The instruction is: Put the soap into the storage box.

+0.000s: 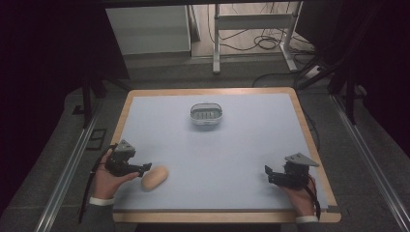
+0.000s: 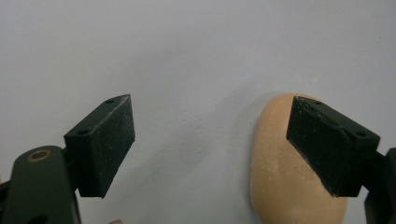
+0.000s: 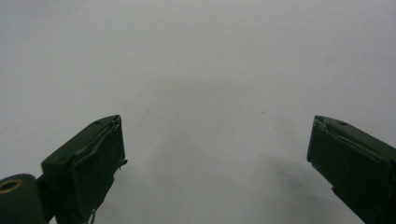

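Dim room, pale blue mat point(image 1: 208, 150) on wood-edged table. Tan bread roll point(image 1: 154, 178) at 8 o'clock, untouched; left gripper point(image 1: 145, 168) just beside, jaws spread, offset for pickup. Right gripper point(image 1: 269, 174) parked at 4 o'clock, jaws apart, empty. Grey basket point(image 1: 207, 116) at 12, likely drop target.

In the left gripper view one jaw of the left gripper point(image 2: 210, 144) covers part of the tan bread roll point(image 2: 280, 182), whose lower end the bottom edge cuts off, while the small basket's point(image 1: 206, 116) contents are too small to tell.
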`<action>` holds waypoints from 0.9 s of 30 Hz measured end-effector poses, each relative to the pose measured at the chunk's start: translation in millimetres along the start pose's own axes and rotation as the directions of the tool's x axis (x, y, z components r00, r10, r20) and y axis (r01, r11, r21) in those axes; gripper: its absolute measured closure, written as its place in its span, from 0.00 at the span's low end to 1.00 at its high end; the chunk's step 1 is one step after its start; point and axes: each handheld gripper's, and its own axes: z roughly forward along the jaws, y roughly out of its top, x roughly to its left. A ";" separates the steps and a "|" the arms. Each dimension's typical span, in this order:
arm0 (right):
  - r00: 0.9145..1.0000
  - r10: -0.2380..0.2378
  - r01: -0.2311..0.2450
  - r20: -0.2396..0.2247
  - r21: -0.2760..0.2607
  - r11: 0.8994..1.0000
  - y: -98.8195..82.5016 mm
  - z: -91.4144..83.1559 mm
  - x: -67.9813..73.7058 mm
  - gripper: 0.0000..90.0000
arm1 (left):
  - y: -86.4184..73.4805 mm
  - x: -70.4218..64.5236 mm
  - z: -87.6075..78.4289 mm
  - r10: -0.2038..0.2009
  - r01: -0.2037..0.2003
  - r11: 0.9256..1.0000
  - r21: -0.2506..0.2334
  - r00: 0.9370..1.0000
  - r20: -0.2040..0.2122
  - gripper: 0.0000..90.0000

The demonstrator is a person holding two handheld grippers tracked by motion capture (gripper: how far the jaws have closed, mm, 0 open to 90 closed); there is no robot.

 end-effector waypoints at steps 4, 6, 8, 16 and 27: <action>1.000 0.017 -0.017 -0.009 -0.016 1.000 -0.6 -1.2 -1.7 0.06 | -2.3 1.7 -0.2 -0.011 0.012 1.000 0.005 1.000 -0.010 0.17; 0.999 0.035 -0.036 -0.012 -0.022 0.999 -0.9 -1.8 -3.7 0.06 | -4.5 1.5 0.1 -0.011 0.011 1.000 0.009 1.000 -0.014 0.17; 0.999 0.043 -0.043 -0.004 -0.028 0.999 -1.3 -2.3 -4.1 0.06 | -5.2 1.4 0.1 -0.009 0.009 1.000 0.007 1.000 -0.014 0.17; 0.998 0.067 -0.067 -0.008 -0.066 0.996 -3.1 -5.8 -6.3 0.09 | -1.2 -1.5 -2.4 0.011 -0.011 0.999 -0.035 1.000 -0.015 0.18; 0.999 0.041 -0.040 0.010 -0.103 0.994 -4.8 -9.7 -2.8 0.09 | -0.5 1.3 6.5 0.003 -0.003 1.000 -0.007 1.000 -0.031 0.18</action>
